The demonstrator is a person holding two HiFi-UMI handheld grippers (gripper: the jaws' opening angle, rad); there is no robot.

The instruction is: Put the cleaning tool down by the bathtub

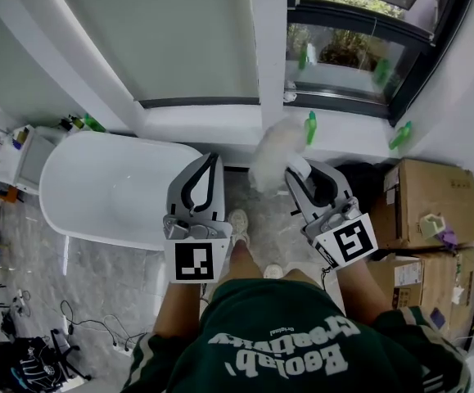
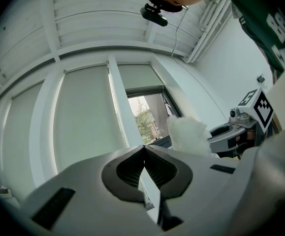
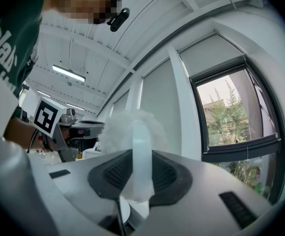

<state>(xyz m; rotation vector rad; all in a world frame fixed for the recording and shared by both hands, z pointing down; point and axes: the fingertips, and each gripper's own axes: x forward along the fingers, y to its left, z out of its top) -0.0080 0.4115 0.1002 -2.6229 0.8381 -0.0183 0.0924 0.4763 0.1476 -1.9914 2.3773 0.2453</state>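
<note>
Clearly, the right claw [image 1: 298, 170] is clenched on the white handle of the duster [image 1: 273, 150]. In the right gripper view the handle runs straight up between the 2 ribbed pads of that claw [image 3: 141, 154], and the fluffy head of the duster [image 3: 130, 127] spreads just above them. The left claw [image 1: 212, 159] is clenched on nothing: in its own view the 2 jaws of the left claw [image 2: 143, 149] meet at their tips with only the window behind them.

From above, both claws are held up in front of the person, with the duster's head raised over the strip of grey floor [image 1: 257, 207] below the window [image 1: 343, 56]. The bathtub [image 1: 114, 188] lies on the person's left, its near end just beside the left claw in that view. Cardboard boxes [image 1: 429, 199] stand against the right edge of the floor, and a shoe [image 1: 238, 223] shows between the claws.

I judge that the carrying step is in hand: the tool is gripped and lifted, not yet set down. The next move likely calls for lowering the right claw toward the floor beside the tub's near end, tilting the duster so it lies flat or leans on the tub wall, and only then easing the pads apart. The soft head should settle without rolling.
</note>
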